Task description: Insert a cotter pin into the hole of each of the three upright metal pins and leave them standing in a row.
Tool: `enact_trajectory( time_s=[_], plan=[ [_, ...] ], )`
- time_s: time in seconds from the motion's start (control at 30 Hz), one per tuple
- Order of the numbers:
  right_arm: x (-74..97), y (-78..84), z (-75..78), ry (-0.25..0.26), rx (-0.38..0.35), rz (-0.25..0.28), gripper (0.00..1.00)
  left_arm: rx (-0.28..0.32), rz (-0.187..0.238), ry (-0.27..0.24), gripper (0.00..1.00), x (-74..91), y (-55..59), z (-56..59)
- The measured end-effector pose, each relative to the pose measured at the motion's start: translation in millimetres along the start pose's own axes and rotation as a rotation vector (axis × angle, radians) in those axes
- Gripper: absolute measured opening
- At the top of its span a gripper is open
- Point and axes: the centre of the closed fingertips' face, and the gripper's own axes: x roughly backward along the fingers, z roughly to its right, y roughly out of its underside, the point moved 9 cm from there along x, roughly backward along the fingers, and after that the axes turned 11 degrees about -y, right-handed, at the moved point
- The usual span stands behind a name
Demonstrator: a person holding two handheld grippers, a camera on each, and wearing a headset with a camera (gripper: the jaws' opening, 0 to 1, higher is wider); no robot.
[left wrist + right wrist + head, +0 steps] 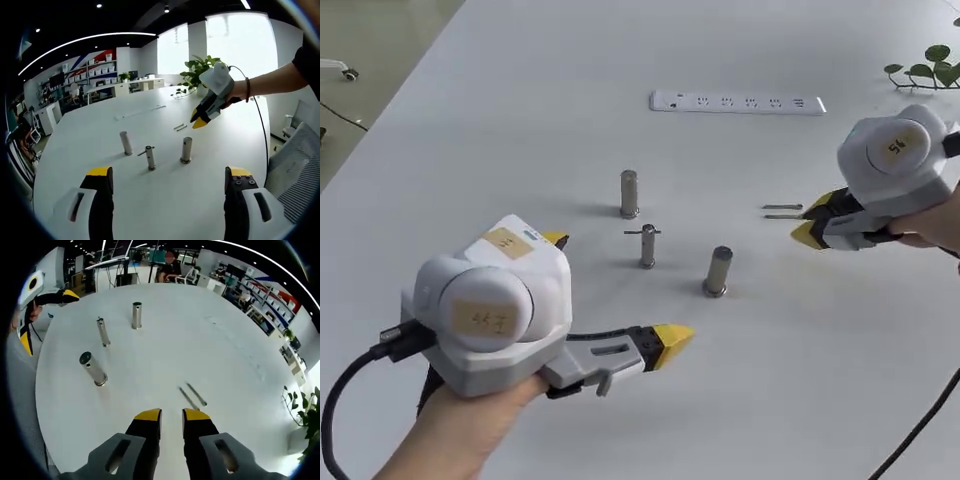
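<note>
Left gripper point(169, 172) fingers spread wide; right gripper point(172, 415) fingers slightly parted, near two thin metal cotter pins point(196, 394).

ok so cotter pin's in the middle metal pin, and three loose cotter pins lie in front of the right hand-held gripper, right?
Not three: two loose cotter pins lie in front of the right hand-held gripper, clear in the right gripper view. The rest holds: a cotter pin sits through the middle metal pin.

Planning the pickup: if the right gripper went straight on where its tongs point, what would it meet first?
Most likely the two loose cotter pins, lying just ahead.
</note>
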Motion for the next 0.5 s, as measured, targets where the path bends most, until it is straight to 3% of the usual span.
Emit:
enact_trajectory(
  time_s=[0.37, 0.5],
  plan=[
    [-12.1, 0.6, 18.6, 0.007, -0.007, -0.056, 0.08, 0.008, -0.012, -0.012, 0.89, 0.6, 2.5, -3.8],
    [-18.4, 1.9, 23.8, 0.015, 0.029, -0.095, 0.07, 0.001, -0.020, -0.015, 0.87, -0.4, 4.4, -5.3]
  ],
)
